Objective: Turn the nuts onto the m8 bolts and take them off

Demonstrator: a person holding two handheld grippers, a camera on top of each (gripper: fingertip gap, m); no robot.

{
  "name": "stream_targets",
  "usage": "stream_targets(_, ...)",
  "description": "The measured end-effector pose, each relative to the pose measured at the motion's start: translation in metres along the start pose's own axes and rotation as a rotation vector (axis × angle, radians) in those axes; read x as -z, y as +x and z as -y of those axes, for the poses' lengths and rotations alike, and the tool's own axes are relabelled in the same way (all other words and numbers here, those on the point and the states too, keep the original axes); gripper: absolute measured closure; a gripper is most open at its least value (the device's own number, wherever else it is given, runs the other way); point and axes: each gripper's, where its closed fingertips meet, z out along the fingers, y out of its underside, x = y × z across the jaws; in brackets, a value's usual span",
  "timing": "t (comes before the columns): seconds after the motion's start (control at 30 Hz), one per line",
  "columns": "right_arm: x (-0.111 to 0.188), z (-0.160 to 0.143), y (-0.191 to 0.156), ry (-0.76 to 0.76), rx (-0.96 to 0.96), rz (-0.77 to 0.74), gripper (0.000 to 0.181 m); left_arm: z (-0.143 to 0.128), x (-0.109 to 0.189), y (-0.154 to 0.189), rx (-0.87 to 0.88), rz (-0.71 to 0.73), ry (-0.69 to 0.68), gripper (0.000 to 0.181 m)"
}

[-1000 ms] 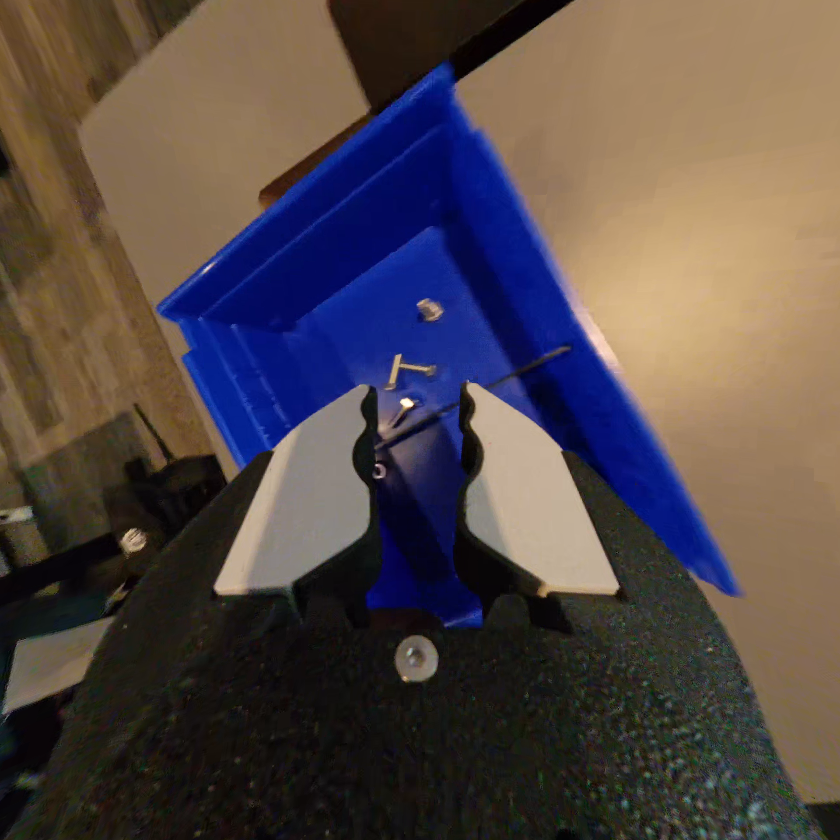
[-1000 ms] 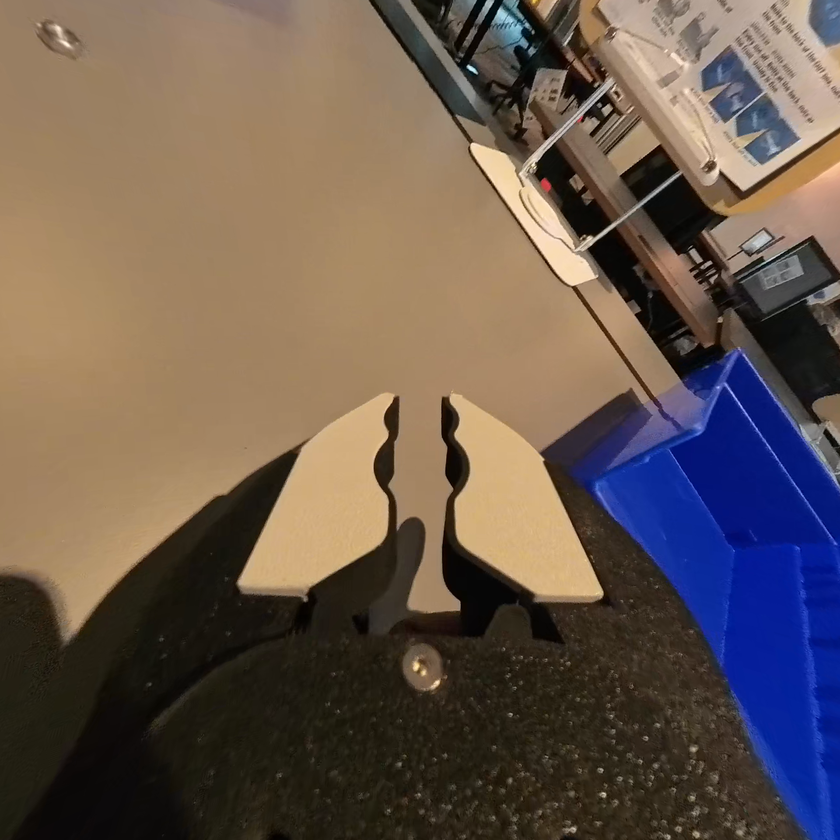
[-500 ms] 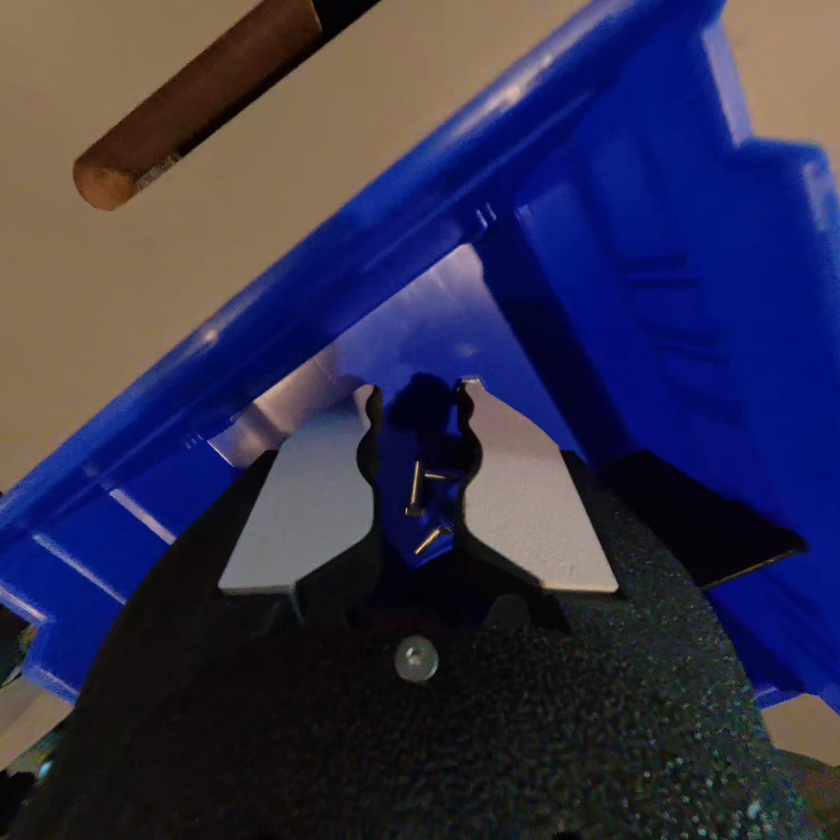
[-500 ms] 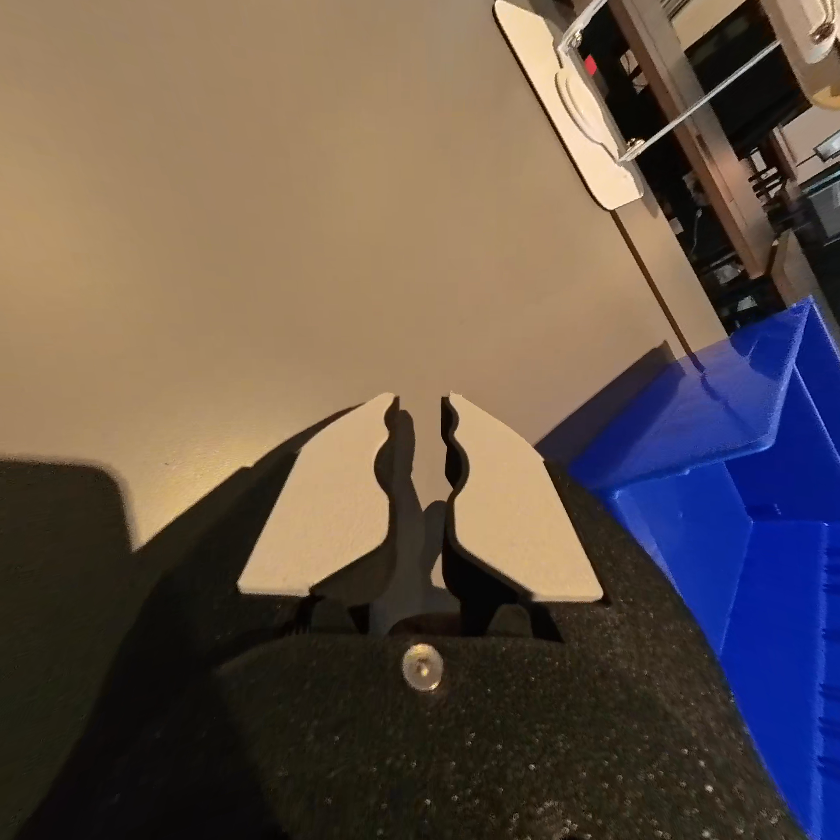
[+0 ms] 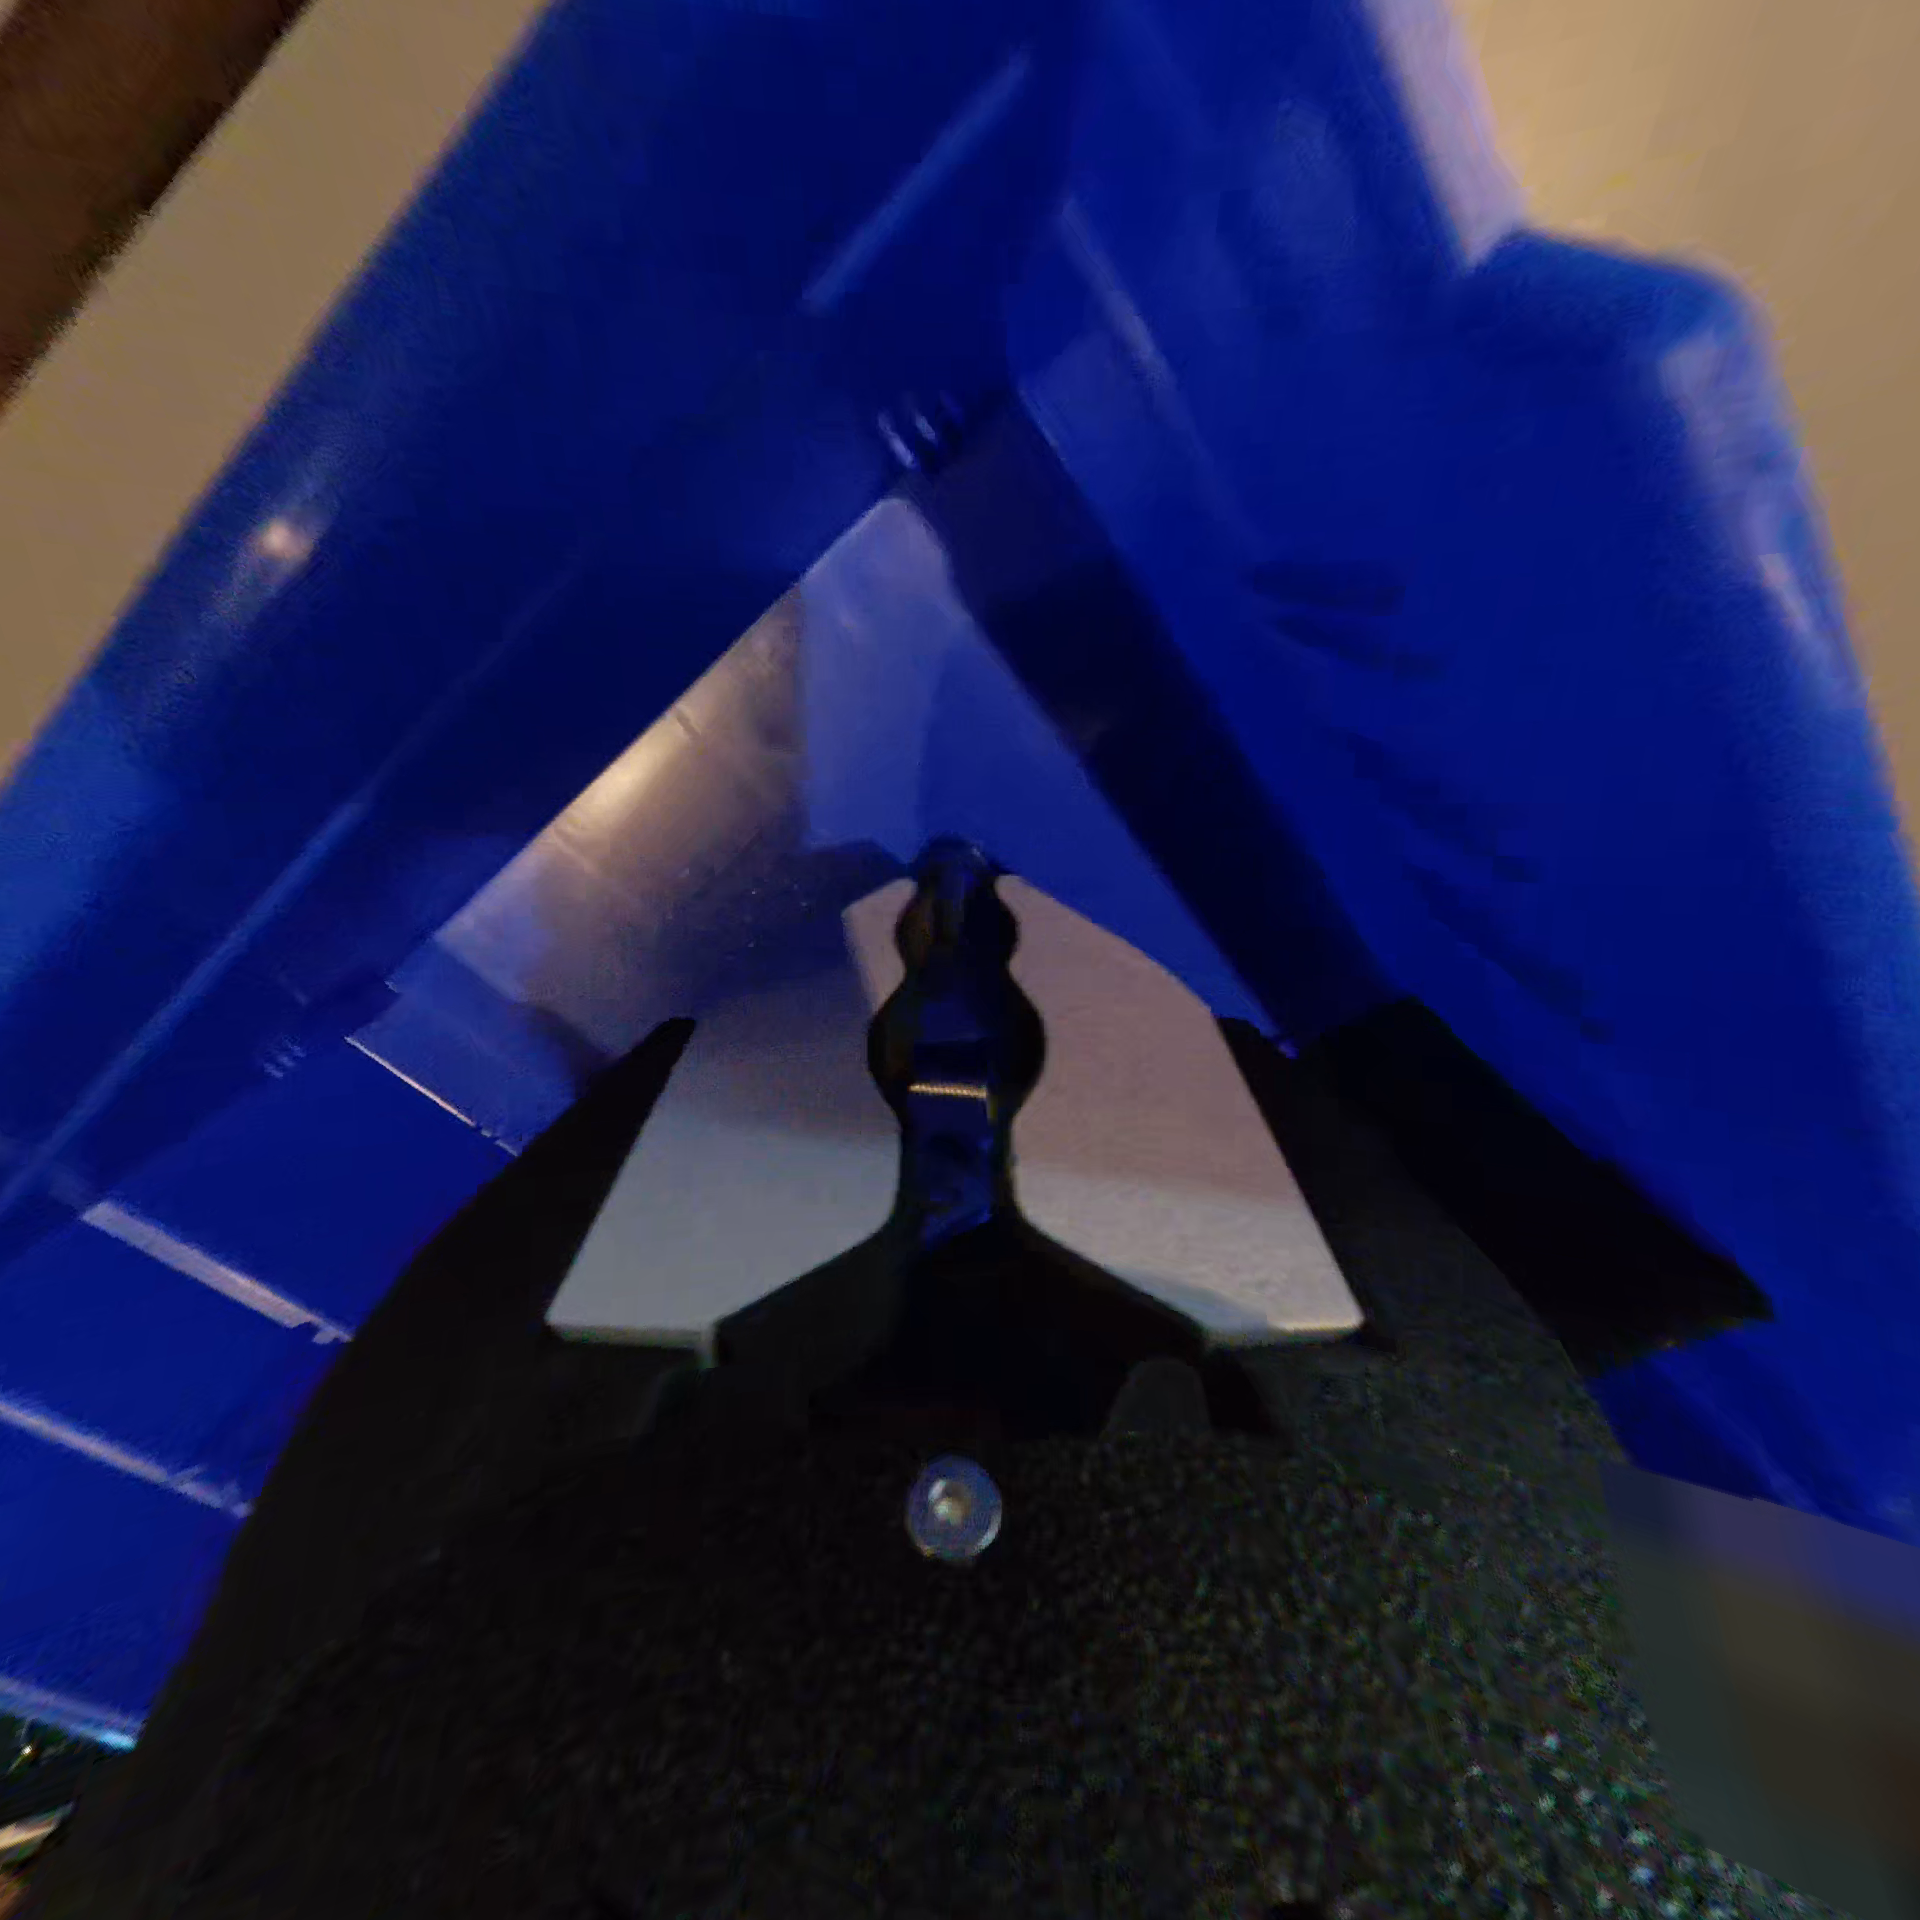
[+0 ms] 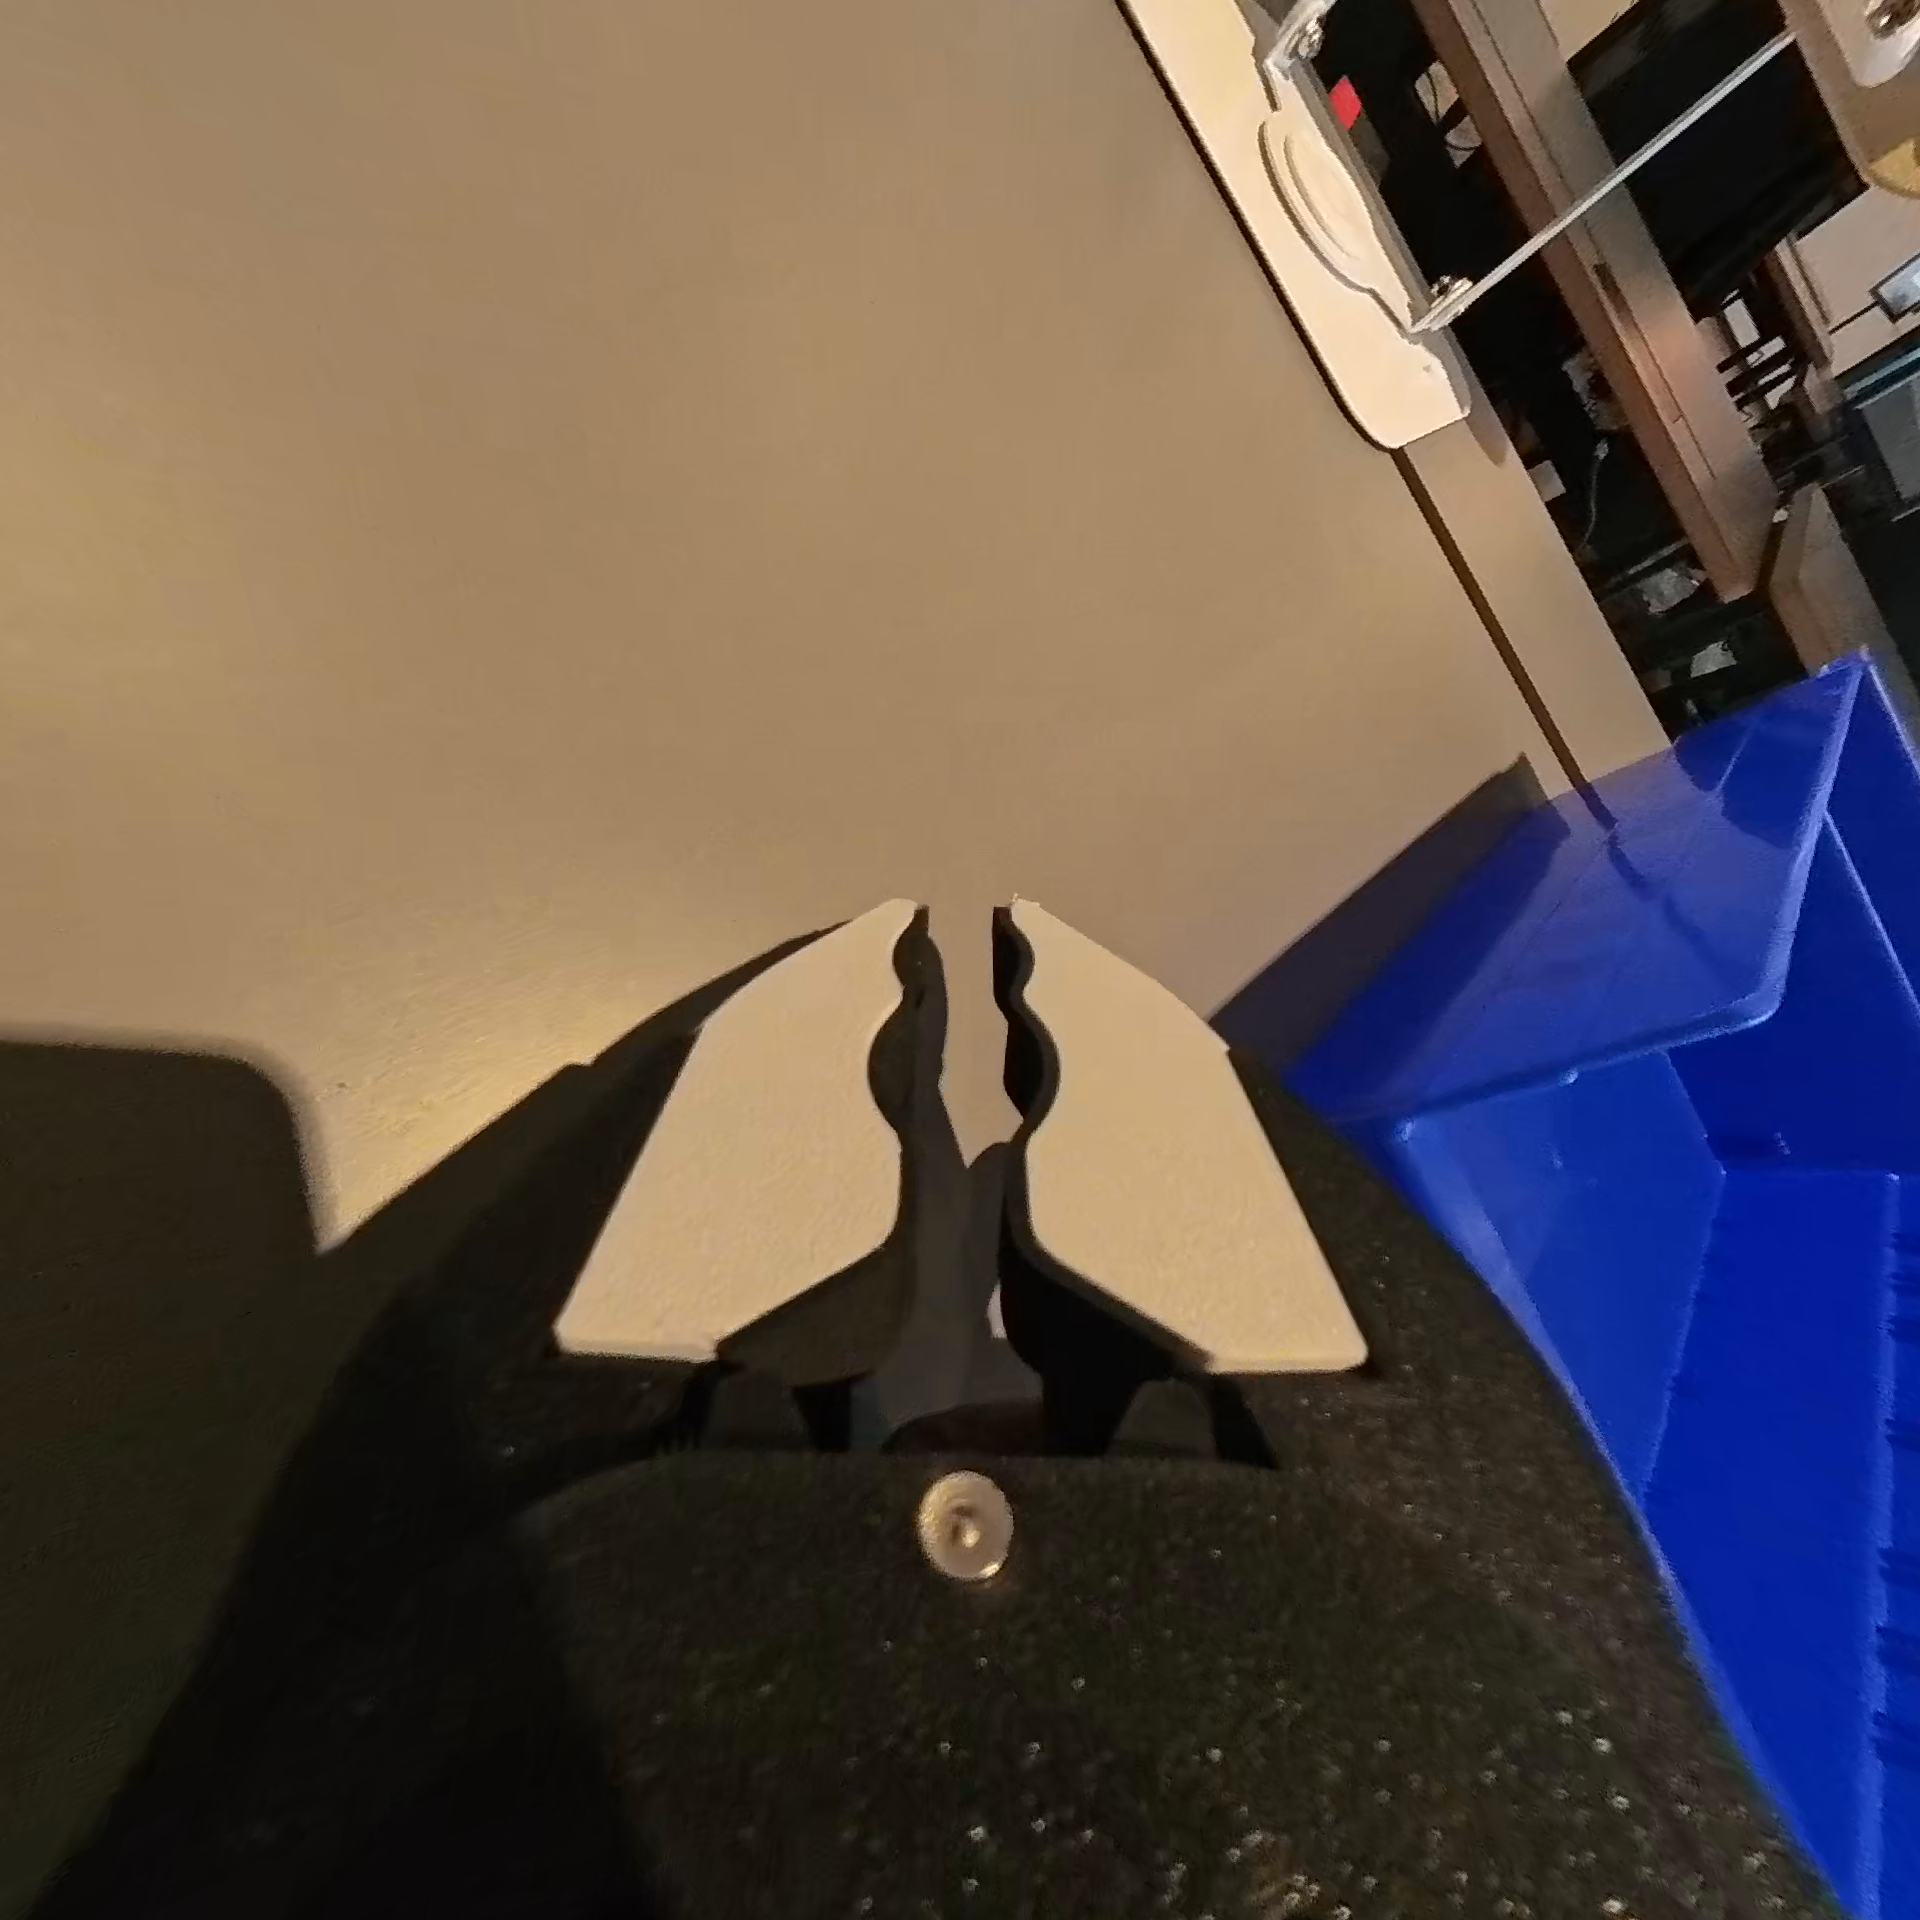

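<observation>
In the left wrist view my left gripper (image 5: 948,883) is down inside the blue bin (image 5: 520,520), near an inner corner. Its jaws stand almost together, and a small dark metal piece, a bolt (image 5: 943,868), is pinched at the fingertips; it is blurred. A short threaded shaft (image 5: 948,1088) shows in the slit farther back. In the right wrist view my right gripper (image 6: 956,920) hovers over the beige table (image 6: 623,520), with a narrow gap between its fingers and nothing in it. The blue bin (image 6: 1662,1143) stands just to its right.
A white base plate with a clear acrylic stand (image 6: 1351,239) sits at the table's far right edge, with dark furniture beyond it. A brown wooden rod (image 5: 94,135) crosses the upper left corner of the left wrist view. There is about 65 cm between the tips of the two grippers.
My left gripper went deeper into the bin, over the loose bolts, and its jaws came together on one. My right gripper's fingers narrowed a little and it drifted slightly over the table.
</observation>
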Motion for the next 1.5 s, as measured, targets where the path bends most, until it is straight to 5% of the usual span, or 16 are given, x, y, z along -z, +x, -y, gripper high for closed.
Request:
stream_targets(0.17, 0.002, 0.001, -0.002, 0.018, 0.02, -0.002, 0.169, 0.0, 0.015, 0.001, 0.039, 0.037, 0.037, 0.173)
stream_targets(0.37, 0.005, 0.004, -0.005, 0.05, 0.054, 0.002, 0.166, 0.025, 0.097, 0.035, 0.042, 0.128, 0.321, 0.173)
stream_targets(0.47, 0.005, 0.009, -0.006, 0.068, 0.068, -0.001, 0.166, 0.054, 0.149, 0.102, -0.034, 0.095, 0.578, 0.174)
stream_targets(0.6, 0.007, 0.04, -0.004, 0.133, 0.122, 0.007, 0.165, 0.09, 0.188, 0.244, -0.225, -0.057, 0.927, 0.174)
stream_targets(0.73, 0.006, 0.086, 0.007, 0.206, 0.107, 0.041, 0.166, 0.112, 0.148, 0.375, -0.407, -0.112, 1.096, 0.174)
stream_targets(0.9, -0.025, 0.124, 0.017, 0.261, -0.129, 0.148, 0.166, 0.121, 0.071, 0.448, -0.387, -0.053, 1.103, 0.174)
stream_targets(1.07, -0.047, 0.115, 0.006, 0.35, -0.387, 0.162, 0.166, 0.097, 0.064, 0.481, -0.524, 0.154, 1.191, 0.174)
stream_targets(1.27, -0.032, 0.113, -0.008, 0.371, -0.016, 0.041, 0.166, 0.069, 0.036, 0.502, -0.806, 0.28, 1.049, 0.174)
stream_targets(1.5, -0.044, 0.097, -0.042, 0.288, 0.262, 0.073, 0.166, 0.047, 0.007, 0.517, -0.882, 0.163, 0.852, 0.174)
